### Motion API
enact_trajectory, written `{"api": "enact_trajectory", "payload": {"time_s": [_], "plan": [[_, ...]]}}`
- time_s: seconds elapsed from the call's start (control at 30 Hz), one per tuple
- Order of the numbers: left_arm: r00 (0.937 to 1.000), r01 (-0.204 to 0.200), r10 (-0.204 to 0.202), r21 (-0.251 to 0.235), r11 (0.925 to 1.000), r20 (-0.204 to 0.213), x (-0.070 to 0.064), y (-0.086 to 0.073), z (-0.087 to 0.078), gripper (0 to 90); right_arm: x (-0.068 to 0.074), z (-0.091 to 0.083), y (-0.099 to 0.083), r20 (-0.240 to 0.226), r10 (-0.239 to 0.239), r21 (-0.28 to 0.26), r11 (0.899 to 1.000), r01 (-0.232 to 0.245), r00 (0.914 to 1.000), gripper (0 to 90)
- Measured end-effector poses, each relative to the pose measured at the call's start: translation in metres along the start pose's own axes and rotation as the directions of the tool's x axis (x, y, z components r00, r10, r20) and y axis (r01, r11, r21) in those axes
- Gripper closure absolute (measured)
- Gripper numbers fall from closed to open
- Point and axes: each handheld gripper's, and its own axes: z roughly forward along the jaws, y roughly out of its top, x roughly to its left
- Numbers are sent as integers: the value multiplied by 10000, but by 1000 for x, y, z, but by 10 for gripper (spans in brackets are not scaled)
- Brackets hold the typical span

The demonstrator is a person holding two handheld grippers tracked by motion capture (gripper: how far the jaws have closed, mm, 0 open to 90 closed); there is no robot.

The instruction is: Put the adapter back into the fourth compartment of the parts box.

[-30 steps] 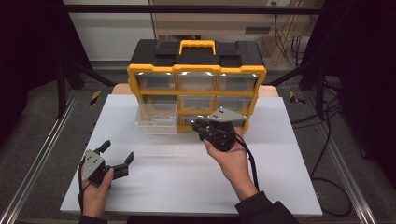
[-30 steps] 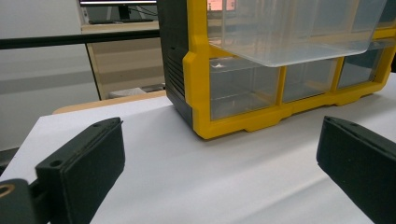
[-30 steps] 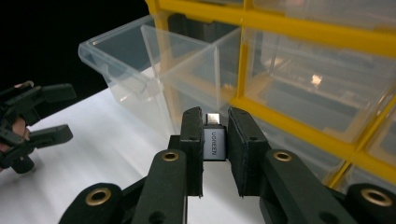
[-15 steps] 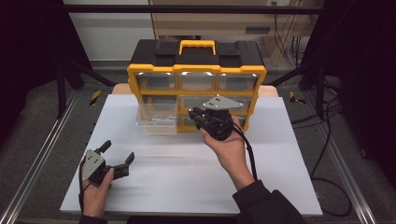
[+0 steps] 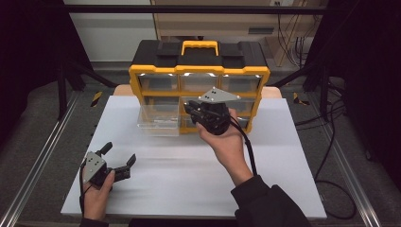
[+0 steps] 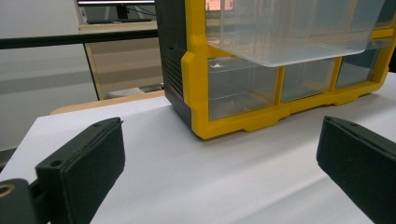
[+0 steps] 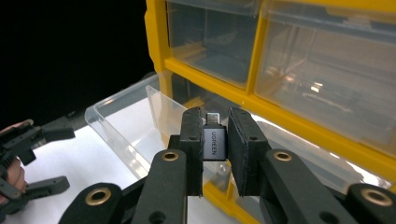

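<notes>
Forearm and hand on my right side reach forward over the white desk (image 5: 189,189), lifted clear of it, with my right claw (image 5: 189,109) raised in front of the middle row of the yellow and black drawer cabinet (image 5: 198,56). The grey plate on top of that claw tilts toward the cabinet. My left hand (image 5: 97,196) rests low near the front left corner of the desk, well apart from the cabinet, and my left claw (image 5: 118,158) points forward and to the right with its jaws spread wide and nothing between them; in the left gripper view both black jaws stand far apart over bare white desk.

The cabinet sits at the far middle of the desk, black on top with a yellow handle, its front a grid of clear drawers in yellow framing. One clear drawer (image 5: 158,118) on its left side is pulled out toward me, and in the right gripper view it lies just below and beyond my right claw's jaws.

Those jaws are clamped on a small dark grey adapter (image 7: 215,142), held upright between the pads, with pale lettering down its face and a short metal plug at its top end pointing toward the cabinet.
</notes>
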Motion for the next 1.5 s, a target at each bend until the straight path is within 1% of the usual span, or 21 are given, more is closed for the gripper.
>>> {"api": "enact_trajectory", "payload": {"time_s": [0.13,0.27,0.37,0.67,1.03,1.37,1.5], "plan": [[10000,-6,6,-11,10000,1,0,0,0,6,1,2,7,43,57,-131,9999,-56,10000,764],[10000,11,-11,-27,10000,-4,1,0,0,6,3,7,11,-85,112,-206,9997,-114,9999,764],[10000,0,0,-25,10000,17,0,0,0,6,5,11,13,-127,43,-226,9997,-46,9999,764],[10000,1,-1,-24,10000,20,1,1,0,6,8,23,13,-268,171,-210,9996,-177,9995,764],[10000,7,-7,-11,10000,24,0,1,0,4,12,30,13,-452,245,-183,9995,-253,9987,764],[10000,24,-24,-27,10000,36,1,1,0,4,18,36,12,-584,188,-76,9998,-193,9981,764],[10000,27,-27,-30,10000,35,1,1,0,4,21,37,11,-616,72,-32,10000,-74,9981,764]]}}
